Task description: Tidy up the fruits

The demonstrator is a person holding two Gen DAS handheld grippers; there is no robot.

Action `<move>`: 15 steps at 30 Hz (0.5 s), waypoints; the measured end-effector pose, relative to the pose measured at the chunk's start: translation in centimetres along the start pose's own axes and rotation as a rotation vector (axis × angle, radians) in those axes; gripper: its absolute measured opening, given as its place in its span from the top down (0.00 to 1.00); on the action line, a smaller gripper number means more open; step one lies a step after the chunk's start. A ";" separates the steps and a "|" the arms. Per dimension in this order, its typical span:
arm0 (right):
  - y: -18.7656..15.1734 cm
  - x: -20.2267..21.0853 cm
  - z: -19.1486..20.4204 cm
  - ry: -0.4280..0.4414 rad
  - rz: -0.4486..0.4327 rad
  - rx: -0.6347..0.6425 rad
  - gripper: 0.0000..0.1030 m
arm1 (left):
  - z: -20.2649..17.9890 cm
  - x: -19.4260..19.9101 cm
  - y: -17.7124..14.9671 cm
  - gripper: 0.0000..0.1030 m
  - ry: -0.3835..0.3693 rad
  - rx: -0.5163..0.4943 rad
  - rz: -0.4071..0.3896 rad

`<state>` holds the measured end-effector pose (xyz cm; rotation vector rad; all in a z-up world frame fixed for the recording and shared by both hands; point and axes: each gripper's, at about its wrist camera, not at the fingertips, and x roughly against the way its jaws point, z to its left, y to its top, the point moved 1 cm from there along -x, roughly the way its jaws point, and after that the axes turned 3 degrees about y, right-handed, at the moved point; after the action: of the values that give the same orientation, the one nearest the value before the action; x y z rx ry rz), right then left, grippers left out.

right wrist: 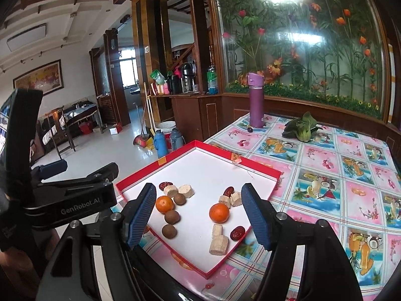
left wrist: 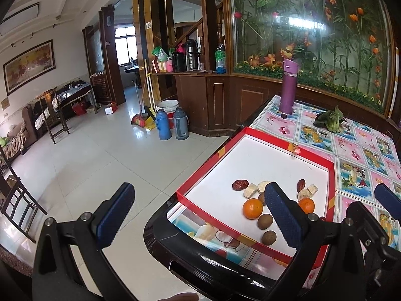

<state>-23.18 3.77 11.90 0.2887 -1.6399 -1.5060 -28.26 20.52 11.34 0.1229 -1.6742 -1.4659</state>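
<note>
A red-rimmed white tray [right wrist: 213, 170] lies on the table's near left corner. Inside it are two oranges [right wrist: 164, 204] [right wrist: 219, 213], brown round fruits [right wrist: 172, 217], red dates [right wrist: 237, 233] and pale chunks [right wrist: 218, 243]. They lie in two loose groups, left and right. My right gripper [right wrist: 198, 215] hovers open over the tray's near half, its fingers spanning both oranges. My left gripper [left wrist: 200, 215] is open too and holds nothing. Its right finger [left wrist: 283, 215] is over the tray [left wrist: 250, 158] beside an orange [left wrist: 252, 208], and its left finger is over the floor.
The table wears a fruit-patterned cloth [right wrist: 325, 175] and has a dark rounded edge [left wrist: 200, 255]. At the far side stand a purple bottle [right wrist: 256, 100] with a small dark fruit [right wrist: 249, 129] by it, and a bok choy [right wrist: 302, 128]. Tiled floor [left wrist: 100, 163] lies to the left.
</note>
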 end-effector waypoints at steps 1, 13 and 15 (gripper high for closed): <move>0.0 0.1 0.1 0.000 -0.002 0.002 0.32 | 0.0 0.1 0.0 0.00 -0.003 -0.001 0.000; -0.2 0.5 0.2 0.003 -0.006 0.000 0.32 | 0.3 0.7 -0.2 0.00 0.003 -0.008 -0.002; -0.2 0.6 0.3 0.004 -0.007 0.004 0.32 | 0.4 0.8 -0.2 0.00 0.003 -0.006 -0.001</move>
<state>-23.77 3.52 11.98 0.2998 -1.6408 -1.5069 -29.06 20.29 11.63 0.1223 -1.6680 -1.4703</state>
